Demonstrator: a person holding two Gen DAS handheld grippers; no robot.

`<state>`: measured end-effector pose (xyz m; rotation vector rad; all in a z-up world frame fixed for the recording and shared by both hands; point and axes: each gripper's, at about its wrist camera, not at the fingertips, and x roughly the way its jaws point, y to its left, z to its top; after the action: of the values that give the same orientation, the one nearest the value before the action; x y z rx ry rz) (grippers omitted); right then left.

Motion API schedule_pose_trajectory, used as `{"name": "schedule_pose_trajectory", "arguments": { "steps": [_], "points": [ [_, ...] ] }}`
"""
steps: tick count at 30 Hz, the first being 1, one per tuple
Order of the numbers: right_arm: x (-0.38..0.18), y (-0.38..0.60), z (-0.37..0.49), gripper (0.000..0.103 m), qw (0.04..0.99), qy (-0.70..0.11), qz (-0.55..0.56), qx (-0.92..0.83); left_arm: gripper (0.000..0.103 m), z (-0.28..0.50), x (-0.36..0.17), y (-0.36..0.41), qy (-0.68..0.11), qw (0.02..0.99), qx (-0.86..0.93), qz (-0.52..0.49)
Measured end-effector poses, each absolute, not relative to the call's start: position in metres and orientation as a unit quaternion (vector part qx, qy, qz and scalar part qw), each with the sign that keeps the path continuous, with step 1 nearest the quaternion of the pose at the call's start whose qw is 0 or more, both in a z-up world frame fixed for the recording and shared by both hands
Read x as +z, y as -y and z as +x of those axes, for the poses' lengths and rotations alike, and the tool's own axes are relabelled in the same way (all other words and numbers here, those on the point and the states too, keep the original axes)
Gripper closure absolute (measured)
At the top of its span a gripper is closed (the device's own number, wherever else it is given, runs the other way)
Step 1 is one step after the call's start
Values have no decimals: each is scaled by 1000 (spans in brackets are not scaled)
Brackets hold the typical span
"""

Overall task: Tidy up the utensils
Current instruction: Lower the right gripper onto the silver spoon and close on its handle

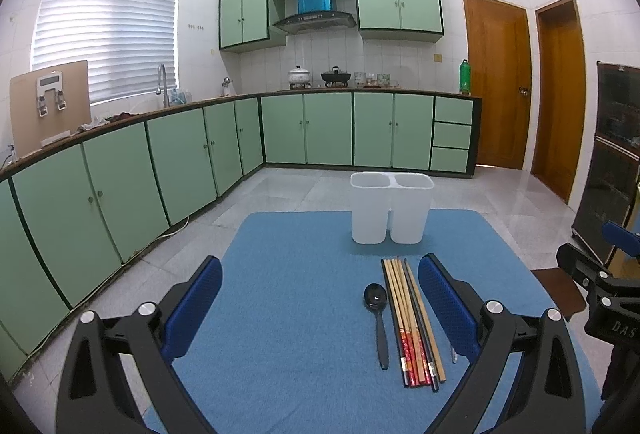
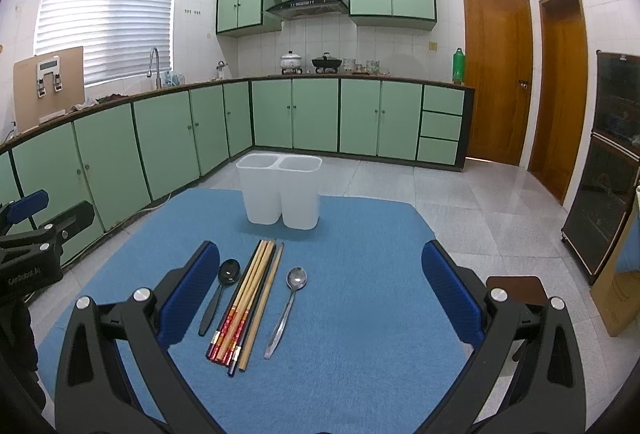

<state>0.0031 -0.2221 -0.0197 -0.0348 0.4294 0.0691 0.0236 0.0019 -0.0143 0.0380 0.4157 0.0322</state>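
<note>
The left gripper (image 1: 320, 308) hangs above the blue mat (image 1: 280, 314) with its jaws spread wide and nothing between them; the right gripper (image 2: 320, 300) does likewise over the same mat. On the worktop lies a bundle of chopsticks (image 2: 244, 304), with a black spoon (image 2: 220, 294) just beside it at 9 o'clock and a metal spoon (image 2: 287, 310) near it at 3 o'clock (in the left wrist view, mostly hidden behind a blue pad). Farther out, at 12 o'clock, stands a white two-compartment holder (image 2: 280, 193), upright and apart from the utensils.
</note>
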Motion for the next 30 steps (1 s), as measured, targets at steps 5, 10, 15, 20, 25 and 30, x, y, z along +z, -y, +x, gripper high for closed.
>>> {"name": "schedule_pose_trajectory", "arguments": {
  "steps": [5,10,15,20,25,30],
  "points": [
    [-36,223,35,5,967,-250,-28,34,7,52,-28,-9,-232,972,26,15],
    [-67,227,82,5,949,-311,-18,37,7,96,-53,-16,-276,960,33,25],
    [-94,222,120,5,935,-352,-22,40,7,135,-80,-20,-315,948,37,29],
    [-121,216,157,5,917,-396,0,55,7,164,-107,-22,-350,935,41,29],
    [-144,208,182,22,901,-428,13,62,7,175,-122,-22,-369,928,45,28],
    [-160,200,196,31,889,-453,14,65,7,186,-132,-22,-382,923,45,27]
  ]
}}
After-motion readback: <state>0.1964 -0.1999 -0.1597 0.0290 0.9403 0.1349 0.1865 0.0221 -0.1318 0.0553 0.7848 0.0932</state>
